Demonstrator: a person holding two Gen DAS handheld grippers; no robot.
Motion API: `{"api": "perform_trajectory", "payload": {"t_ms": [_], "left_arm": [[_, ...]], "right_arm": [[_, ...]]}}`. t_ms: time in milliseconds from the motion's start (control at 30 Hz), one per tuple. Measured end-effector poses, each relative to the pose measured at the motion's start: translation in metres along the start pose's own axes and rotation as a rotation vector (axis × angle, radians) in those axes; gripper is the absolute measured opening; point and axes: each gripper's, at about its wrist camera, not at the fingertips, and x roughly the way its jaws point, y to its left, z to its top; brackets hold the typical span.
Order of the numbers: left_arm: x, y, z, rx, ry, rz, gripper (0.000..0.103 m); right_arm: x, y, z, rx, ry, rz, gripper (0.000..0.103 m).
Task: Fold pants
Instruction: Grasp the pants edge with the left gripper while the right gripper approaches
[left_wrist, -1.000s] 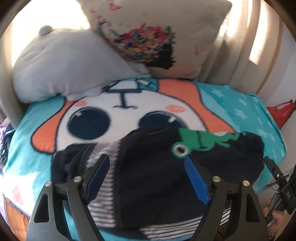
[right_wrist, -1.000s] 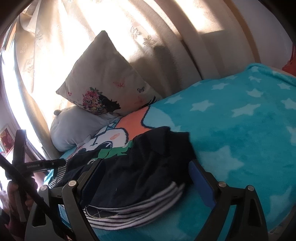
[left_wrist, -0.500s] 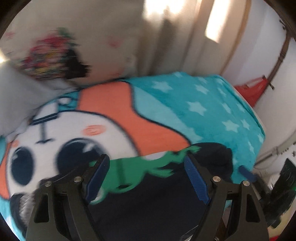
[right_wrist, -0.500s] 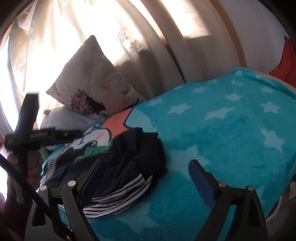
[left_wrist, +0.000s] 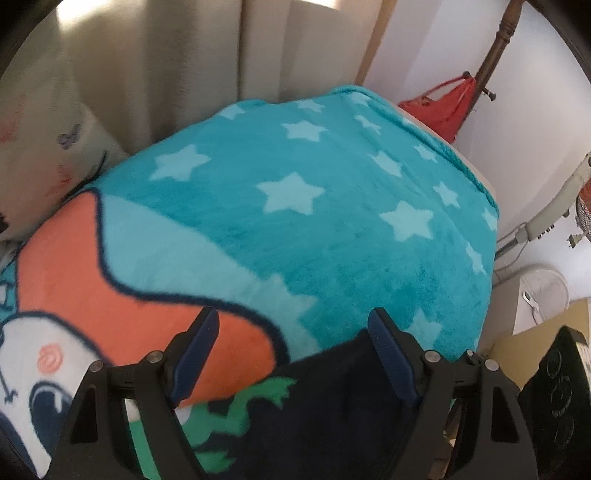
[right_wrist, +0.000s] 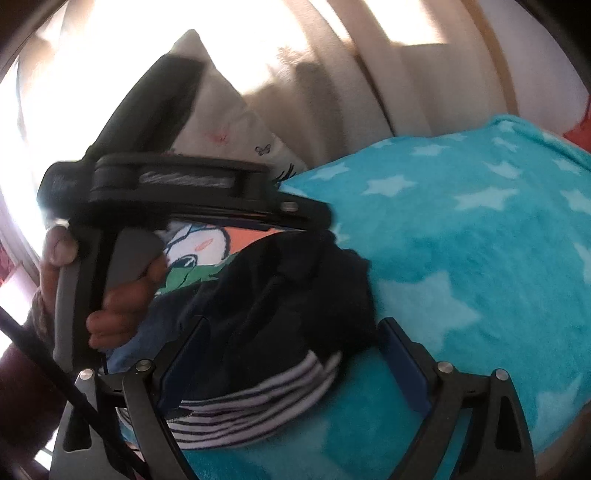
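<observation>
Dark navy pants with a green print and a striped band lie crumpled on the teal star blanket. My right gripper is open just above the heap's near edge, its blue pads either side of the striped band without pressing it. In the left wrist view my left gripper is open over the pants' far edge, with nothing held between its fingers. A hand holds the left tool's handle, which hides the heap's left part.
A cream pillow and curtains stand behind the bed. Past the blanket's right edge are a red bag, a wooden post and a white fan. Bare star blanket stretches beyond the pants.
My left gripper has swung right across the bed, from over the pants' middle to their right edge, still open. It now looms large in the right wrist view. The right gripper has hardly moved.
</observation>
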Motion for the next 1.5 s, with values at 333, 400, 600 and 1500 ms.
{"api": "perform_trajectory", "payload": {"t_ms": [333,400,600,1500], "left_arm": [[0.017,-0.022,-0.008,0.112,0.070,-0.103,0.020],[0.009,-0.029,-0.009,0.129,0.039,-0.052,0.018],[-0.025,-0.017,-0.013,0.057,-0.045,-0.045,0.017],[-0.166,0.151,-0.189,-0.644,-0.356,0.156,0.047]], "right_arm": [[0.012,0.006,0.003,-0.044,0.002,-0.035,0.049],[0.011,0.002,0.006,-0.018,0.003,-0.013,0.039],[-0.001,0.012,0.016,-0.028,-0.019,0.026,0.031],[0.065,0.192,-0.017,-0.492,0.140,0.419,0.086]]}}
